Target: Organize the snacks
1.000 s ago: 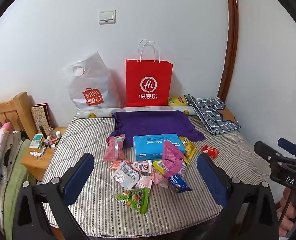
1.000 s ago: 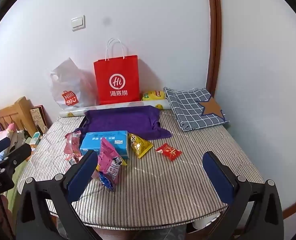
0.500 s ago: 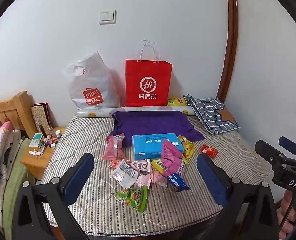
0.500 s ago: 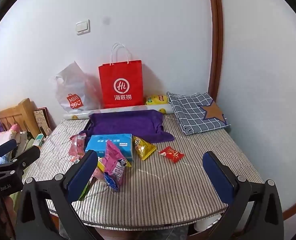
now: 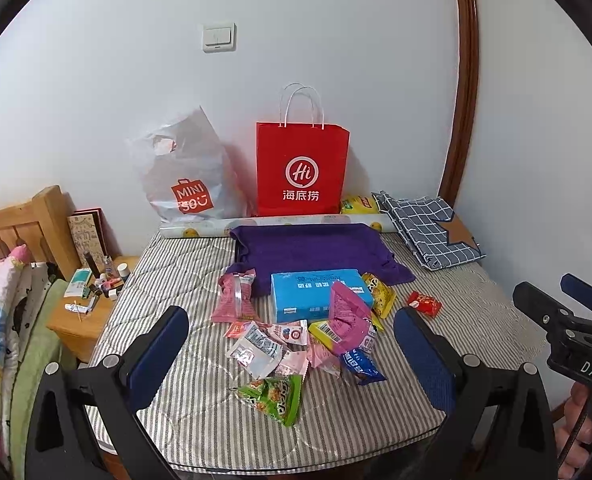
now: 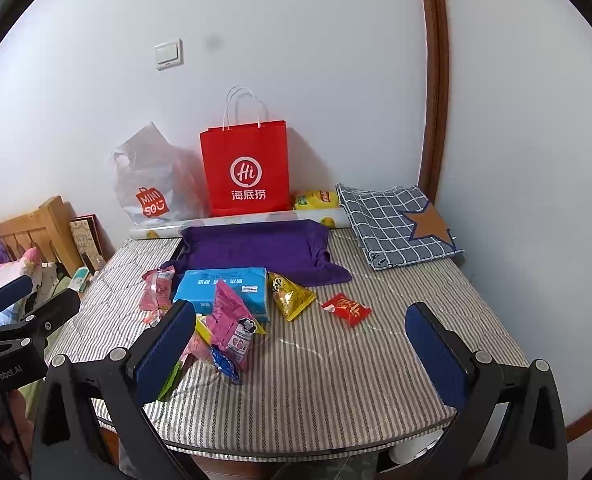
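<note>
Striped cloth covers the surface (image 5: pixel 476 320) against a white wall, where a red paper bag (image 5: pixel 302 170) stands beside a white plastic bag (image 5: pixel 185 176), with a purple cloth (image 5: pixel 312 250) and a checked cloth (image 5: pixel 428 226) in front of them. Snack packets lie in a loose pile near the front middle: a blue box (image 5: pixel 316 294), a pink packet (image 5: pixel 348 318) leaning on it, a green packet (image 5: pixel 273 396) nearest the edge, a yellow packet (image 6: pixel 291 298) and a small red packet (image 6: pixel 346 309) a little apart to the right. Both left tongs (image 5: pixel 291 356) and right tongs (image 6: pixel 302 354) hang above the near edge, spread wide and holding nothing
</note>
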Demonstrator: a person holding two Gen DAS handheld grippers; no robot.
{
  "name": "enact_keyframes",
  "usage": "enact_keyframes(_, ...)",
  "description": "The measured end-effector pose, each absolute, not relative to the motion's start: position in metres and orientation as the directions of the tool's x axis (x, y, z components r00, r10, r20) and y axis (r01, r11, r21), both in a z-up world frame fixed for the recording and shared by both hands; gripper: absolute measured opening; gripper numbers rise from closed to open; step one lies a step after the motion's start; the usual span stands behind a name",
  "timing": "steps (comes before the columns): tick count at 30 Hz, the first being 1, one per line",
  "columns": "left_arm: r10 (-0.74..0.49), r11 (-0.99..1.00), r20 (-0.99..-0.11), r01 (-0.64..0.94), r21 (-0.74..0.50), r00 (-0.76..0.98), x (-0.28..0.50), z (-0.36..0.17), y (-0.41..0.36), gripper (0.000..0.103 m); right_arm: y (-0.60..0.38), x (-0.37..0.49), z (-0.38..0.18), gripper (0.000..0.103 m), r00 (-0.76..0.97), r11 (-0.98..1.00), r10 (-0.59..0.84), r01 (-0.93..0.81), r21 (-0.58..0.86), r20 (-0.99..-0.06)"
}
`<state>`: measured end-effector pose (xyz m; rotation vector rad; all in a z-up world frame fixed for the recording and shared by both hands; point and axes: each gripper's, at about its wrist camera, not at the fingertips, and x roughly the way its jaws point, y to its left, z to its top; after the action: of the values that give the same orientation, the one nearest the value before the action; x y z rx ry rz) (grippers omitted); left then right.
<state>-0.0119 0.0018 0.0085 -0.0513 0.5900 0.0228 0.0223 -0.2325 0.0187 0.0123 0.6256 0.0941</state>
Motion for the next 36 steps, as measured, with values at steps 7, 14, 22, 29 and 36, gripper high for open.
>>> enact_keyframes(7,0.011,0.998,-0.557,-0.039,-0.039,0.831,-0.0129,0.0075,0.0015,0.103,-0.2324,0.0214,0.0159,0.103,0.805,0.994,0.107,-0.094,0.053,-0.584)
enact_keyframes(14,0.012,0.999,-0.555,-0.037,-0.034,0.832,-0.0133,0.0082,0.0003,0.103,-0.2319,0.0195,0.0135,0.103,0.807,0.994,0.107,-0.095,0.052,-0.581)
enact_keyframes(22,0.018,0.999,-0.553,-0.041,-0.028,0.833,-0.0133,0.0083,-0.0012,0.103,-0.2290,0.0210,0.0141,0.103,0.807,0.994,0.107,-0.097,0.049,-0.581)
enact_keyframes(29,0.016,0.999,-0.551,-0.039,-0.031,0.835,-0.0137,0.0089,-0.0020,0.103,-0.2277,0.0185,0.0129,0.103,0.808,0.994,0.110,-0.102,0.047,-0.579)
enact_keyframes(36,0.018,0.999,-0.549,-0.042,-0.030,0.836,-0.0149,0.0084,-0.0032,0.103,-0.2264,0.0178,0.0113,0.103,0.807,0.993,0.114,-0.107,0.047,-0.579)
